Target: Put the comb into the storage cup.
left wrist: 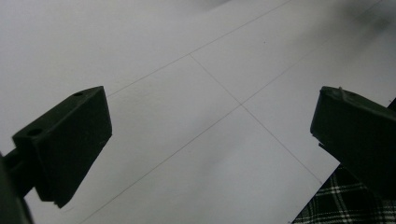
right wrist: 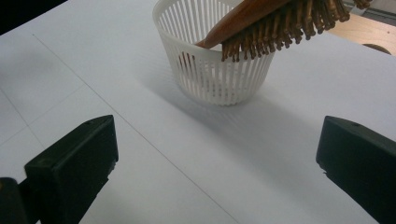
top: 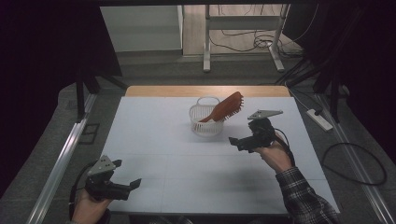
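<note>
Both jaw pairs gape, empty — right gripper point(top: 243, 142) sits nearer the brush point(top: 225, 108), slanting up-right from basket point(top: 198, 125); left gripper point(top: 126, 175) well off.

Showing two black handheld grippers, left gripper point(top: 127, 173) and right gripper point(top: 235, 143), each topped by a grey three-cornered plate with small holes. Trailing a black cable from each. Ending in blocky black jaws with small round screw holes. Wearing a dark plaid sleeve point(top: 306, 198) with white checks.
</note>
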A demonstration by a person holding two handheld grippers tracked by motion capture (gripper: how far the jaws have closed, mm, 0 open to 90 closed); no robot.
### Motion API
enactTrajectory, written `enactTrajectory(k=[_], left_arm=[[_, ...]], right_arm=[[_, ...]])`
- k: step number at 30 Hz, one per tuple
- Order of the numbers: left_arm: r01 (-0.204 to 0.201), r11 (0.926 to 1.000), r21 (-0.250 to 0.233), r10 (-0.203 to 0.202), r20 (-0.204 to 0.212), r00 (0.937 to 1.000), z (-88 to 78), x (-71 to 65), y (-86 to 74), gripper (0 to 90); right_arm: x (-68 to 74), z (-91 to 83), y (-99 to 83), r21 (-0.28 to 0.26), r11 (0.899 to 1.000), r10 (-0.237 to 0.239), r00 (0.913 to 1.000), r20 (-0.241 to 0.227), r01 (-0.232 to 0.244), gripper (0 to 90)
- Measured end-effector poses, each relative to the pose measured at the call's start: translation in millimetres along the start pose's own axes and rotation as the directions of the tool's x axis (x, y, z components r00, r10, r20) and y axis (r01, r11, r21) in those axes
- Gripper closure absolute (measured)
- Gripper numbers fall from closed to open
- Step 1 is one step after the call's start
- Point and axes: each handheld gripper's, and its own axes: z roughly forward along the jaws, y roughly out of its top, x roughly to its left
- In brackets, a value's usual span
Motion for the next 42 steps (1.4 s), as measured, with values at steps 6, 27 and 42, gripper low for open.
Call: enactTrajectory(k=[6,27,42], left_arm=[[0.0,1.0,-0.002,0.0,0.004,1.0,0.1,0.3,-0.1,0.0],[0.0,1.0,0.001,0.0,0.011,0.9999,0.2,0.9,0.0,0.0],[0.001,1.0,0.0,-0.001,0.01,1.0,0.3,0.8,0.0,0.0]], right_arm=[[2.6,-3.7,-5.7,0.004,1.0,0.009,0.9998,-0.02,-0.009,0.0],[10.4,-17.6,-28.2,0.042,0.999,-0.025,0.9997,0.005,0.024,0.0],[7.3,-32.0,-46.1,0.047,0.999,-0.001,0.9997,0.023,0.0,0.0]])
